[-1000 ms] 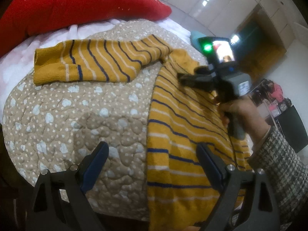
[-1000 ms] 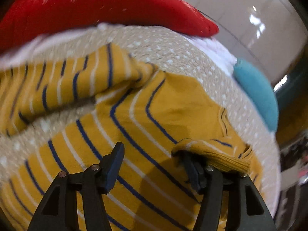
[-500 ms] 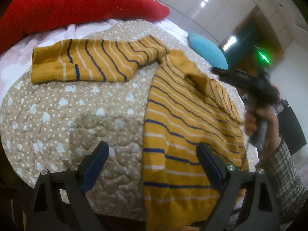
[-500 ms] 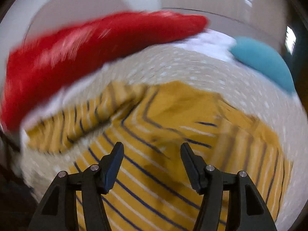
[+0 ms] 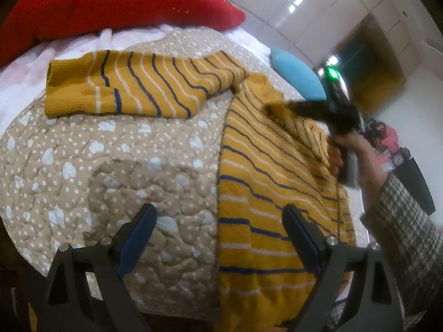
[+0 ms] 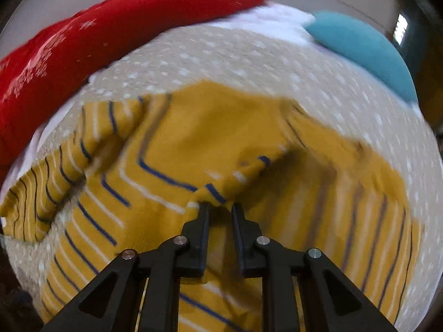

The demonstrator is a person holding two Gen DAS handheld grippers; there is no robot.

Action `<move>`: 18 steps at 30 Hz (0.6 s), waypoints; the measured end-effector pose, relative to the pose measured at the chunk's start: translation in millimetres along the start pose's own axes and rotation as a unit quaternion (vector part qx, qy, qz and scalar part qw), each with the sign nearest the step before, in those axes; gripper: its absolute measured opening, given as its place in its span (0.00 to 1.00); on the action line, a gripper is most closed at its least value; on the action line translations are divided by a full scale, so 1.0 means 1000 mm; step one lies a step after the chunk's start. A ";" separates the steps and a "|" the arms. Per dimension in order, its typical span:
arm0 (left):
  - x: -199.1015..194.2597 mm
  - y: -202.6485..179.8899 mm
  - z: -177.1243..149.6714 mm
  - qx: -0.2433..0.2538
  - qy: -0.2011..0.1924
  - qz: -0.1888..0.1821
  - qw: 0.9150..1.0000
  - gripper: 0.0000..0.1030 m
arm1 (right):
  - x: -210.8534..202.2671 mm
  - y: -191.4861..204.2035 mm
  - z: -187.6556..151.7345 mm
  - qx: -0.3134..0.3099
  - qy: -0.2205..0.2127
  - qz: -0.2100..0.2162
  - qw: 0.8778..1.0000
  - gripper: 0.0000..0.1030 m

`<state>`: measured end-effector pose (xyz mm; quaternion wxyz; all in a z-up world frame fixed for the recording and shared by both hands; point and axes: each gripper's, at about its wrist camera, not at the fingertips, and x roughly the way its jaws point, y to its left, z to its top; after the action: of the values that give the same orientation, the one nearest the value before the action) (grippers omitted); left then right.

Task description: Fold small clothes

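A mustard sweater (image 5: 263, 171) with navy and white stripes lies flat on the quilt, its left sleeve (image 5: 138, 88) stretched out sideways. The other sleeve (image 5: 307, 130) is folded across the chest. My right gripper (image 6: 220, 207) is closing its jaws on a raised fold of that sleeve (image 6: 221, 191), which is pinched between the tips. In the left wrist view the right gripper (image 5: 293, 108) reaches in from the right, held by a hand. My left gripper (image 5: 218, 227) hovers open over the sweater's lower left edge, with nothing between its fingers.
The beige dotted quilt (image 5: 110, 166) covers a bed with a white sheet (image 5: 22, 77). A red pillow (image 5: 110, 5) lies at the far side, a teal cushion (image 5: 296, 72) at the far right. A person's checked sleeve (image 5: 401, 227) comes in from the right.
The right gripper's jaws went from wide apart to nearly together, pinching a fold of the folded sleeve. It swung out to the right, then back toward the chest. The left gripper stayed put.
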<state>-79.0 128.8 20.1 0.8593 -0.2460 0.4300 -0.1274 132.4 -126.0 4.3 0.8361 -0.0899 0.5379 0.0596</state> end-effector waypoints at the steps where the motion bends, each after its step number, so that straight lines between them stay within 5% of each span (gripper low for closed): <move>1: -0.001 0.001 0.001 -0.002 -0.002 -0.001 1.000 0.88 | 0.002 0.011 0.011 -0.012 -0.006 0.000 1.000 0.17; 4: -0.002 0.006 0.003 -0.008 -0.004 -0.002 1.000 0.88 | 0.020 0.038 0.038 -0.031 -0.001 0.013 0.999 0.28; 8: -0.006 0.013 0.003 -0.016 -0.002 -0.003 1.000 0.88 | 0.035 0.063 0.058 -0.043 -0.002 0.017 0.999 0.30; 12: -0.015 0.019 0.005 -0.022 -0.017 0.004 1.000 0.88 | -0.001 0.063 0.055 -0.015 -0.054 0.037 0.998 0.37; 18: -0.023 0.026 0.002 -0.030 -0.023 0.004 0.999 0.88 | -0.041 0.038 0.022 0.002 -0.072 -0.016 0.997 0.37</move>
<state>-90.4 161.6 22.8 0.8619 -0.2728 0.4145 -0.1048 127.7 -84.5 47.7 0.8736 -0.0926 0.4751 0.0512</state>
